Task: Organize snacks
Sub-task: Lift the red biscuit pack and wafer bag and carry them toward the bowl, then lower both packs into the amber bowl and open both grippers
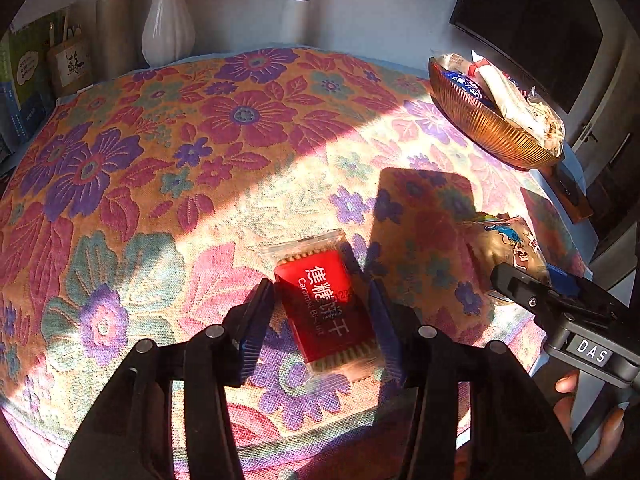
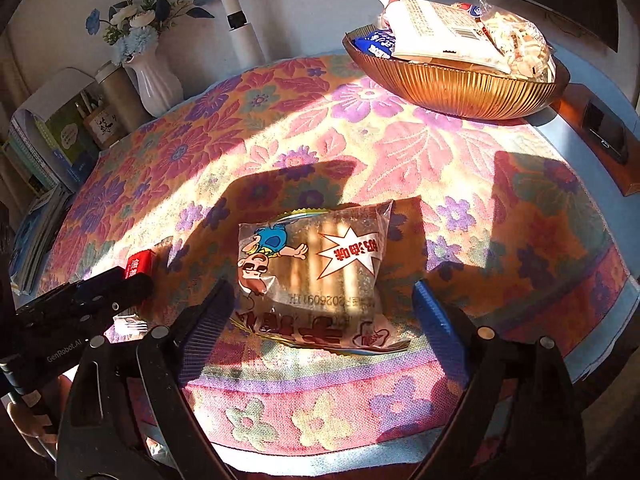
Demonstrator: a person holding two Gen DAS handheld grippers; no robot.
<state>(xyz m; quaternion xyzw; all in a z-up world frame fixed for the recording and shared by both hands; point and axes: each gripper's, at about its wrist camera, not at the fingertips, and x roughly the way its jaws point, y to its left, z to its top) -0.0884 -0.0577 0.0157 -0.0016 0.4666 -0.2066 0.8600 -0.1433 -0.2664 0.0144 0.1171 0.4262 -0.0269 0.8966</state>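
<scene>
A red caramel biscuit packet lies flat on the floral tablecloth. My left gripper is open, its fingers on either side of the packet, not pressing it. A clear cartoon-printed snack bag lies near the table's front edge. My right gripper is open around the bag's near end, with gaps on both sides. The bag also shows in the left wrist view, and the red packet in the right wrist view. A ribbed amber bowl at the far right holds several snack packs.
A white vase with blue flowers, a metal canister and books stand along the far left edge. A white post rises at the back. A phone on a wooden box lies right of the bowl.
</scene>
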